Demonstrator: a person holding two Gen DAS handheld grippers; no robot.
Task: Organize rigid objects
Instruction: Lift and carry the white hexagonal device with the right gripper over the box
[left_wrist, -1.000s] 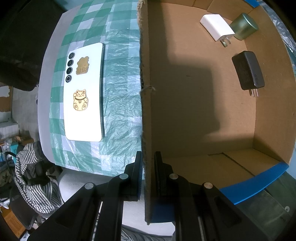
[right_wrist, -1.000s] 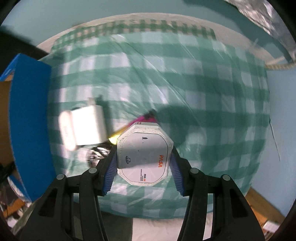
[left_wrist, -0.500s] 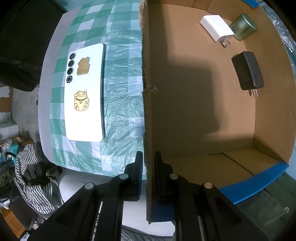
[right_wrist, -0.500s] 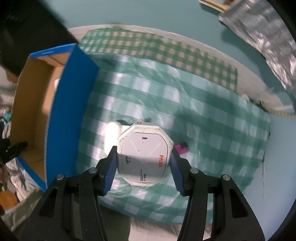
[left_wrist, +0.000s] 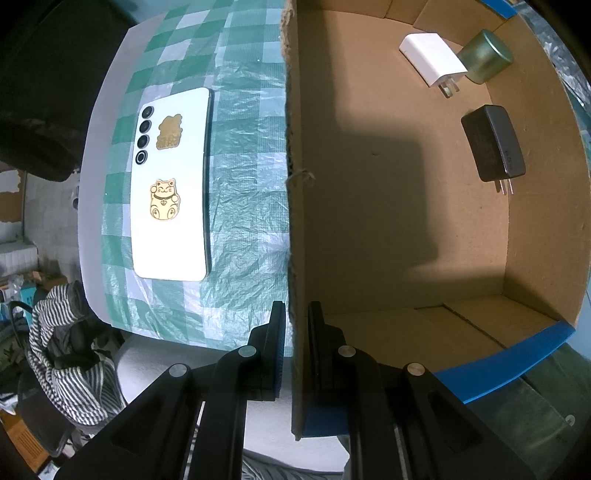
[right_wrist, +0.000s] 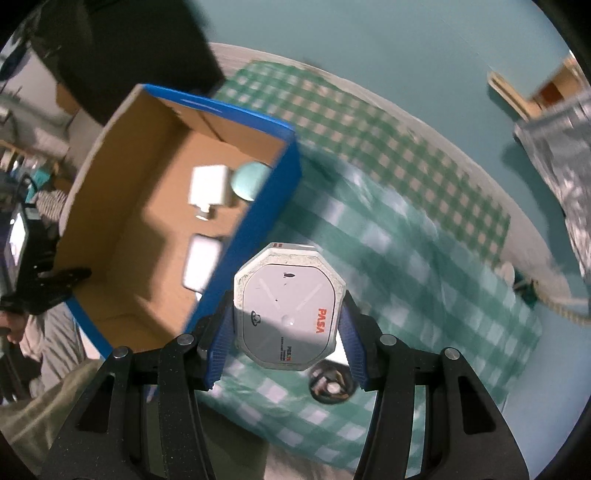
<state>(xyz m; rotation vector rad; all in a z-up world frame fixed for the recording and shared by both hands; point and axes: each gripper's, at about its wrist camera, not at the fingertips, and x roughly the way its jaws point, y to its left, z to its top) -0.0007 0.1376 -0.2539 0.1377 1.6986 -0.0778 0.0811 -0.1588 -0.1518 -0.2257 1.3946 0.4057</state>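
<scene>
left gripper (left_wrist: 295, 325) pinches the cardboard box (left_wrist: 295, 184) wall at lower centre; right gripper (right_wrist: 288, 314) is clamped on a white octagonal pasa box (right_wrist: 288, 306) mid-frame, over the checked cloth (right_wrist: 424, 277) beside the box's blue wall

"PASA" in orange-red on the white octagonal box (right_wrist: 290, 308); smaller dark print beside it too small to read.

Tabletop (left_wrist: 99, 206) white, under green-checked cloth (left_wrist: 243, 206). On cloth: cardboard box (left_wrist: 369, 184); white phone (left_wrist: 173, 229) face-down just beside box wall; small dark round thing (right_wrist: 330, 384) near box's blue side.
</scene>
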